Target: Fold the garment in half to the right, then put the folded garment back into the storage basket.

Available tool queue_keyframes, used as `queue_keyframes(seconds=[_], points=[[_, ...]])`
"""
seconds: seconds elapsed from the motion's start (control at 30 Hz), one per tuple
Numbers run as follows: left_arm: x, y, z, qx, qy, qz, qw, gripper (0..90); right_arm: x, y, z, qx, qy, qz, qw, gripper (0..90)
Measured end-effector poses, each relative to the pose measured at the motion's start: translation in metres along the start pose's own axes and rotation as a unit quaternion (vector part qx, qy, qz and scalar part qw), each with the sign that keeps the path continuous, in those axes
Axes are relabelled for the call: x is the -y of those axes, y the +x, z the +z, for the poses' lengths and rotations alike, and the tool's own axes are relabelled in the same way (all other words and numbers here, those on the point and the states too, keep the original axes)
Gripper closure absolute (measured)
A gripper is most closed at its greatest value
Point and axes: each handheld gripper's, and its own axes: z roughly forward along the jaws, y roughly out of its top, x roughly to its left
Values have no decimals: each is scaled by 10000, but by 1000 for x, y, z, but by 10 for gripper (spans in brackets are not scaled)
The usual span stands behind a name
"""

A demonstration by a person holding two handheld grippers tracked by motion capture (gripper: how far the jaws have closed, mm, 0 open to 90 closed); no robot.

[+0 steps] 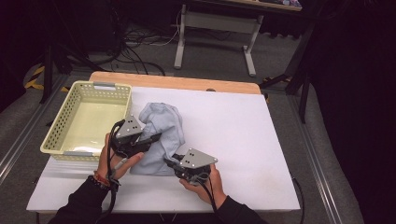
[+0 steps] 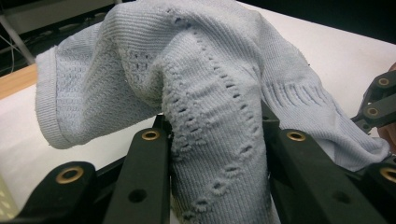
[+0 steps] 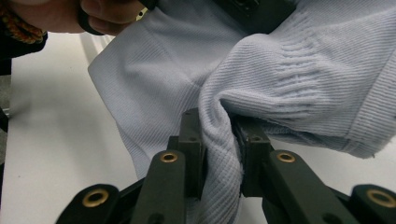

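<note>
Two hand-held grippers pinch one pale blue knitted garment (image 1: 161, 135): the left hand-held gripper (image 2: 217, 140) clamps a bunched fold with eyelet holes, the right hand-held gripper (image 3: 218, 140) squeezes a ribbed fold at the near edge. The garment looks soft, light and limp, so it will likely sag and stretch; hems and thick folds give the surest hold. It sits heaped on the white desk (image 1: 243, 140), just right of the cream basket (image 1: 60, 126).

A lab: dark drapes (image 1: 359, 93) at 3 o'clock, loose cables (image 1: 135, 44) on grey floor at 11, a metal-legged stand (image 1: 215, 28) at 12 behind the bench (image 1: 243, 140).
</note>
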Motion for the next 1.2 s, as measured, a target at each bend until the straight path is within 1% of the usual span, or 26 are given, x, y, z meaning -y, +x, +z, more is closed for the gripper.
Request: queue_keyframes(seconds=[0.03,0.07,0.17,0.3,0.33,0.4,0.47,0.5,0.53,0.57,0.63,0.7,0.77,0.8,0.83,0.93,0.97,1.0,1.03,1.07,1.1,1.13,1.17,1.2], points=[[0,0,0,0,0,0,10000,676,-1,-1,0,4,-2,-9,10000,759],[-5,1,-4,-52,-23,14,10000,676,-3,-1,0,5,-19,-15,10000,759],[-14,4,-11,-123,-32,52,9999,677,-11,-4,1,-3,-103,38,9999,759],[-28,9,-22,-250,-15,95,9996,676,-27,-6,4,4,-267,0,9996,759],[-32,11,-24,-308,3,126,9994,676,-31,-7,5,-3,-280,-1,9996,759],[-38,17,-29,-342,23,89,9994,676,-39,-10,9,-52,-300,15,9995,759],[-44,26,-34,-359,39,-13,9993,676,-50,-13,13,-59,-311,-21,9995,760],[-47,31,-37,-365,29,-77,9993,676,-55,-15,15,-96,-341,11,9994,759],[-47,31,-37,-365,29,-77,9993,676,-60,-16,17,-132,-375,41,9992,759],[-53,38,-43,-438,40,-99,9990,676,-65,-17,20,-141,-411,67,9990,759],[-58,43,-48,-523,106,-65,9986,676,-73,-19,25,-178,-451,113,9988,759],[-61,51,-53,-603,154,-62,9980,676,-79,-20,32,-180,-489,101,9986,759],[-61,56,-55,-666,209,-64,9975,675,-84,-21,39,-208,-506,160,9984,759],[-61,56,-55,-666,209,-64,9975,675,-86,-20,43,-227,-520,157,9983,759],[-61,63,-60,-726,228,-128,9970,675,-89,-19,47,-220,-524,150,9983,760],[-57,73,-67,-788,234,-203,9964,672,-95,-17,59,-266,-551,194,9979,759],[-57,73,-67,-788,234,-203,9964,671,-96,-16,63,-276,-564,212,9978,759],[-53,80,-71,-858,247,-255,9957,669,-98,-15,69,-324,-558,259,9976,759],[-53,80,-71,-858,247,-255,9957,668,-98,-15,69,-324,-558,259,9976,759],[-51,85,-74,-897,240,-296,9952,667,-102,-13,78,-340,-551,242,9976,759],[-46,93,-78,-919,232,-379,9948,665,-103,-12,83,-362,-551,238,9975,759],[-46,93,-78,-919,232,-379,9948,662,-103,-12,83,-362,-551,238,9975,759],[-41,100,-82,-993,244,-429,9938,657,-106,-9,92,-394,-558,299,9972,759],[-38,104,-84,-1015,245,-492,9933,652,-106,-8,96,-408,-563,310,9971,758]])
